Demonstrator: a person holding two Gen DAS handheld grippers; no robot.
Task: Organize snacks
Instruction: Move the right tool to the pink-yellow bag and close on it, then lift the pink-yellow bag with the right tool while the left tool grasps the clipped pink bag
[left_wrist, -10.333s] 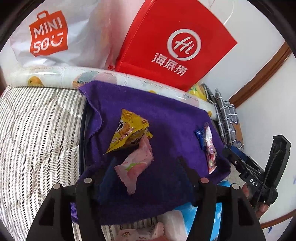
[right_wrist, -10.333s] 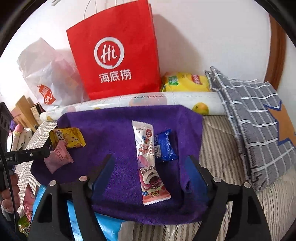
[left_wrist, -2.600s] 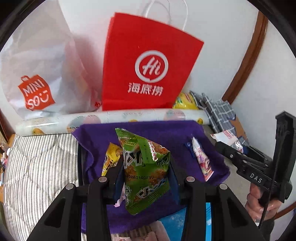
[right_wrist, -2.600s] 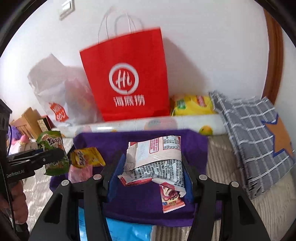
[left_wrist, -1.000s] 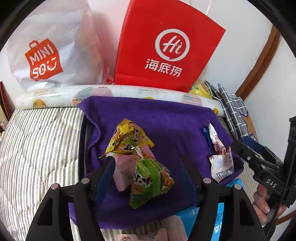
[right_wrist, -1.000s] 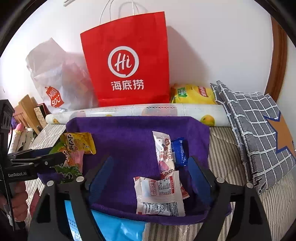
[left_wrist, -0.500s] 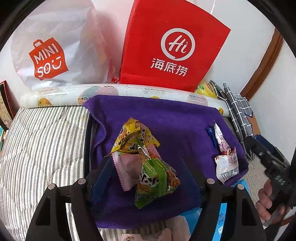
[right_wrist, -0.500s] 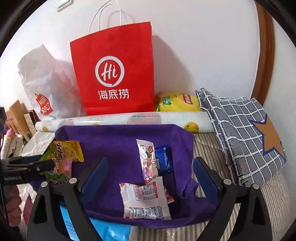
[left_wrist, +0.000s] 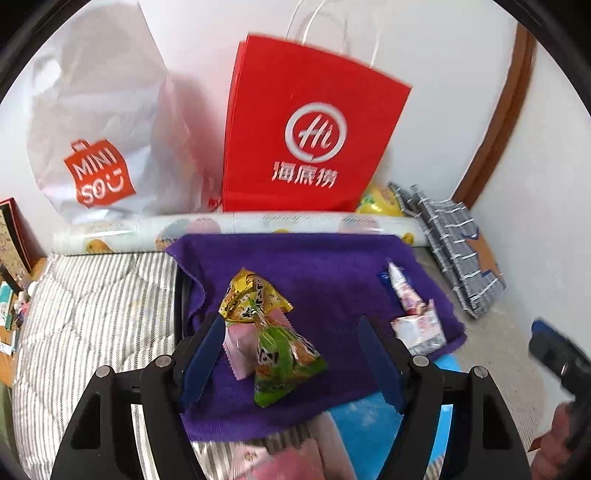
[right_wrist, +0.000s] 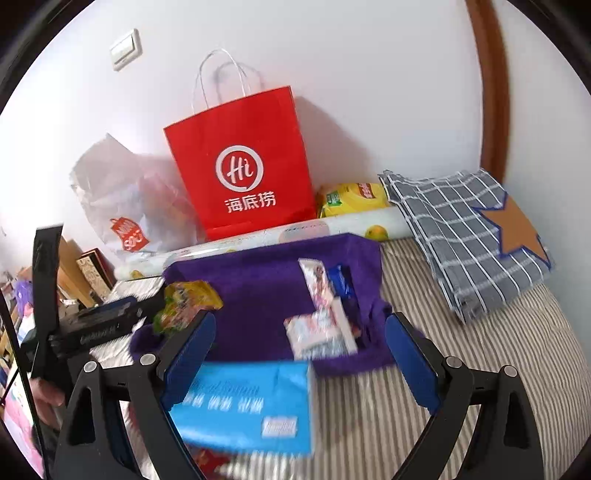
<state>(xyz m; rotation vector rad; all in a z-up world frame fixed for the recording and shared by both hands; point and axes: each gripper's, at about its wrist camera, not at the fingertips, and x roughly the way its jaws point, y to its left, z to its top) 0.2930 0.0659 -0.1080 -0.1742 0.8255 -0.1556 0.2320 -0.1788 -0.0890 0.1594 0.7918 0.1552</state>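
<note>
A purple towel (left_wrist: 325, 266) lies on the striped bed. On its left lie a yellow packet (left_wrist: 251, 295), a pink packet (left_wrist: 240, 343) and a green packet (left_wrist: 284, 358). On its right lie a long pink wrapper (left_wrist: 404, 291), a blue wrapper (left_wrist: 386, 282) and a white-red packet (left_wrist: 419, 328). My left gripper (left_wrist: 291, 354) is open and empty, just above the green packet. My right gripper (right_wrist: 299, 354) is open and empty, drawn back over a blue box (right_wrist: 247, 402), with the white-red packet (right_wrist: 317, 332) ahead of it.
A red paper bag (left_wrist: 306, 133) and a white Miniso bag (left_wrist: 99, 122) stand against the wall behind a rolled sheet (left_wrist: 240, 225). A folded grey checked cloth (right_wrist: 472, 229) lies to the right. More snacks (left_wrist: 273, 458) lie near the towel's front edge.
Both grippers let go of their packets onto the towel: green on the left, white-red on the right. Both have since pulled back and up, open; the right one has swung left.
</note>
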